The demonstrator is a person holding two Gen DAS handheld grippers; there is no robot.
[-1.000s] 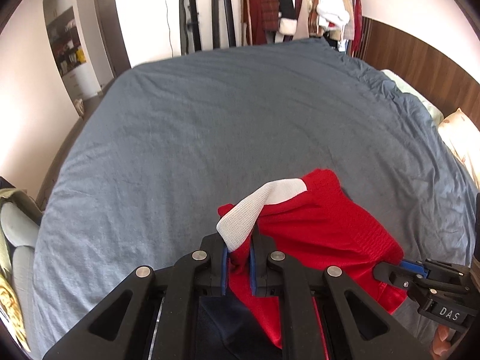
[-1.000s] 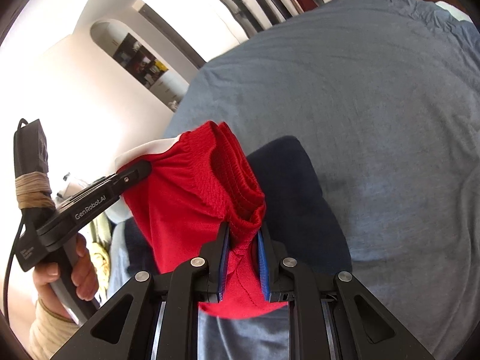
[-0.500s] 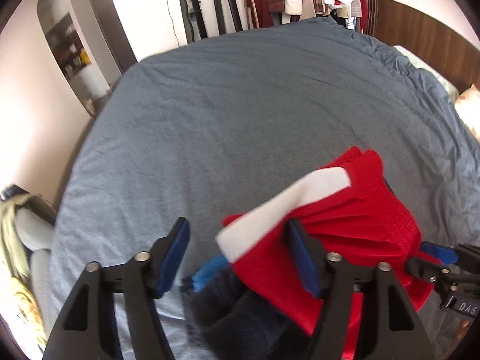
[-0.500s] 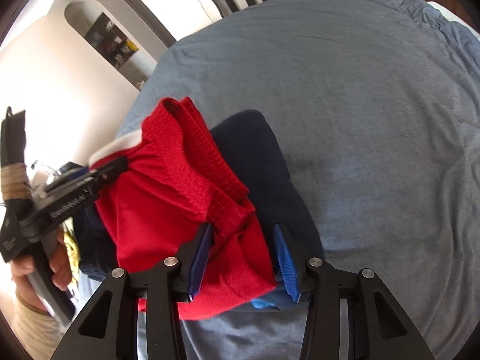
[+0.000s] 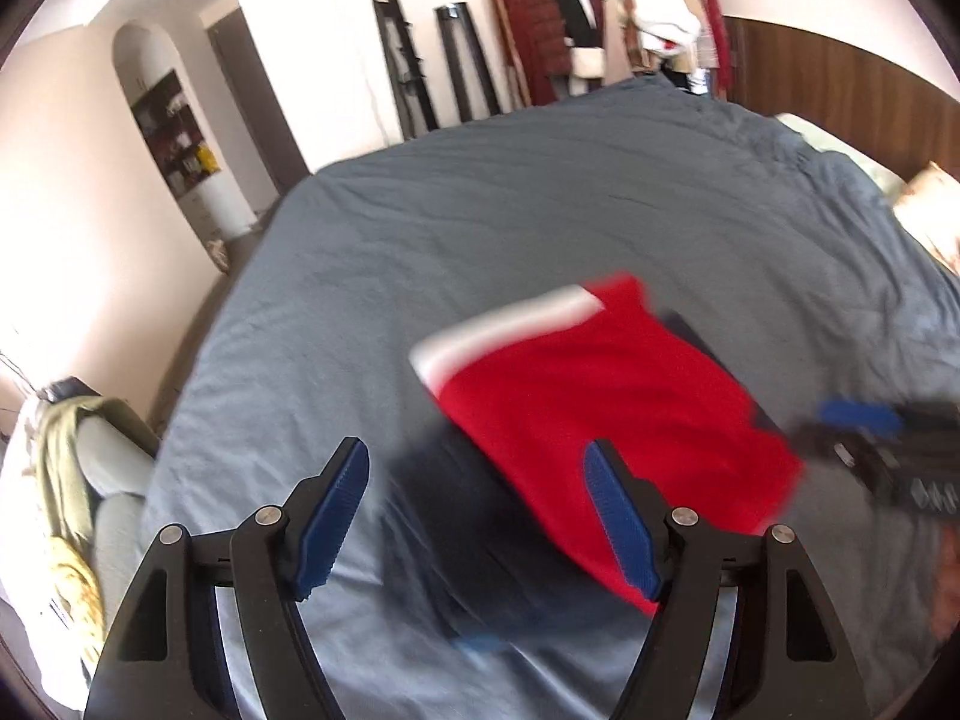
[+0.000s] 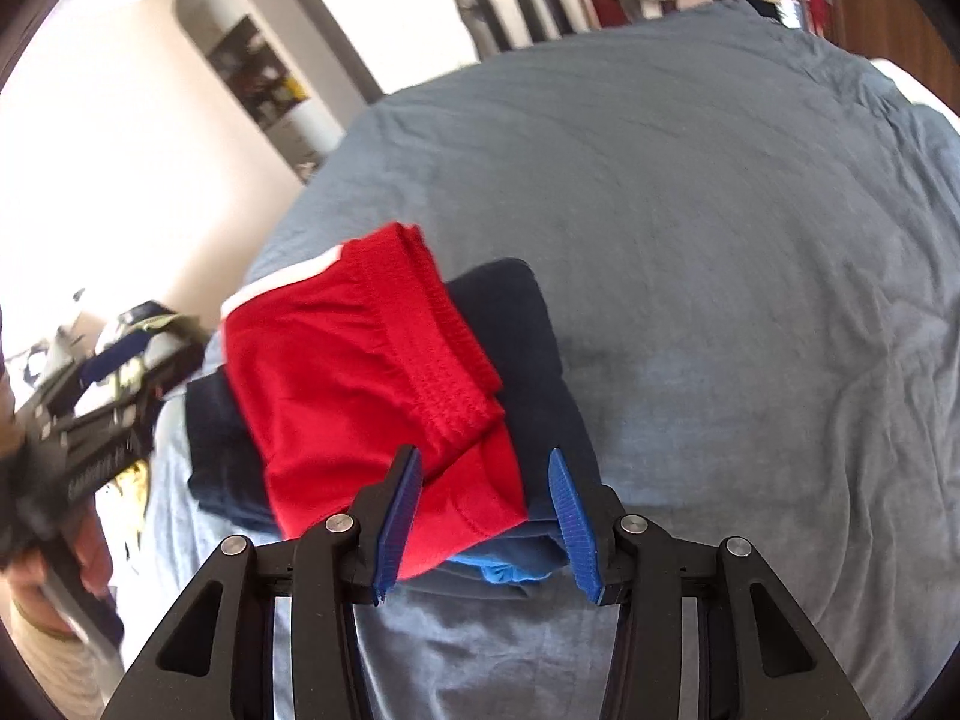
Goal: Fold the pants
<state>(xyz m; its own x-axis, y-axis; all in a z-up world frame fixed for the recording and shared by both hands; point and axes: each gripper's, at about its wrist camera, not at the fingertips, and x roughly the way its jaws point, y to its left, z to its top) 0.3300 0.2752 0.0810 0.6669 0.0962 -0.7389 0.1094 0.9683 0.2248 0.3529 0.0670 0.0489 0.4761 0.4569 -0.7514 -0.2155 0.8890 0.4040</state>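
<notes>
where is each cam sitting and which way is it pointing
Left wrist: on the left gripper, angled down the bed at the red shorts; own open fingers show, right gripper at the right edge.
Right wrist: on the right gripper, over the shorts on the navy pile; left gripper and hand at left.
Shared: shorts, bed, both grippers.

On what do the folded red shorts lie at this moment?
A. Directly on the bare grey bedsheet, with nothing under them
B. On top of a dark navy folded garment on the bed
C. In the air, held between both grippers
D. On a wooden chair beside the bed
B: the red shorts rest on a dark navy folded garment that shows beneath them, on the grey bedsheet; neither gripper grips them.
</notes>
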